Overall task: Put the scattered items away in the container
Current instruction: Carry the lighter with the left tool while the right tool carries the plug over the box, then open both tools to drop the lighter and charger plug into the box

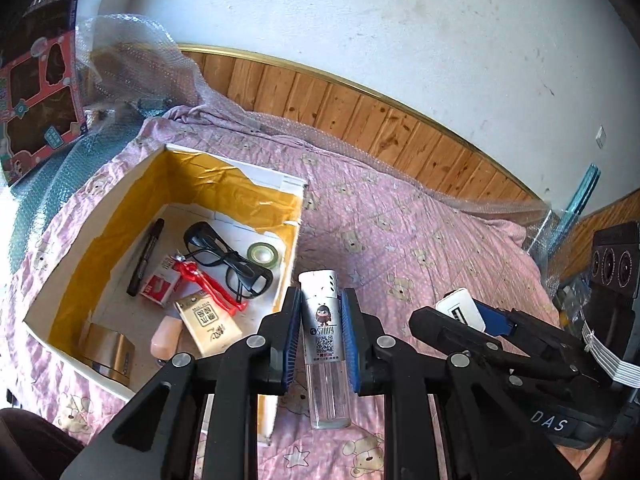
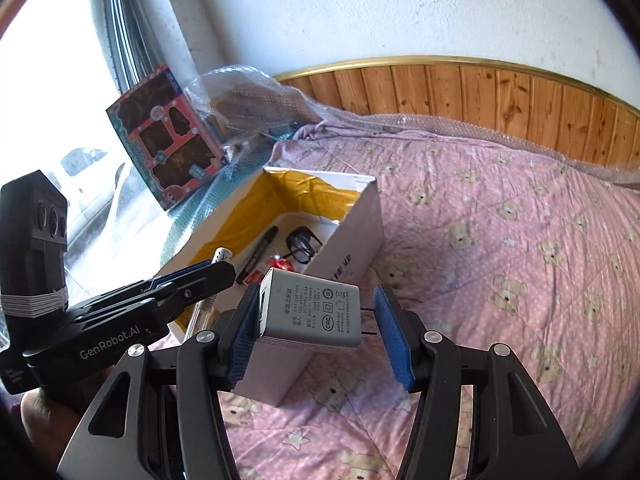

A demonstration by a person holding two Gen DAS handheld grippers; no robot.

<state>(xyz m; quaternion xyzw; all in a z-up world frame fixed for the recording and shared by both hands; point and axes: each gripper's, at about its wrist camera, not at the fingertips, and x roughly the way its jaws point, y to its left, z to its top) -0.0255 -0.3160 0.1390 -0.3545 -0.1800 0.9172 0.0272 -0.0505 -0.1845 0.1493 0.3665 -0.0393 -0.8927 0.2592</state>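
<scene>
Left gripper (image 1: pixel 320 340) pinches a lighter (image 1: pixel 323 344) upright beside the box (image 1: pixel 294 240) on the pink bedsheet (image 1: pixel 420 240). Right gripper (image 2: pixel 316 332) holds a grey charger (image 2: pixel 308 314) by the box's near wall; whether its right pad touches the prongs, cannot tell.

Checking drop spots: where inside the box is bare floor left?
Bare floor in the box runs along the far wall behind the glasses and left of the marker. The near half is crowded around the red clippers.
</scene>
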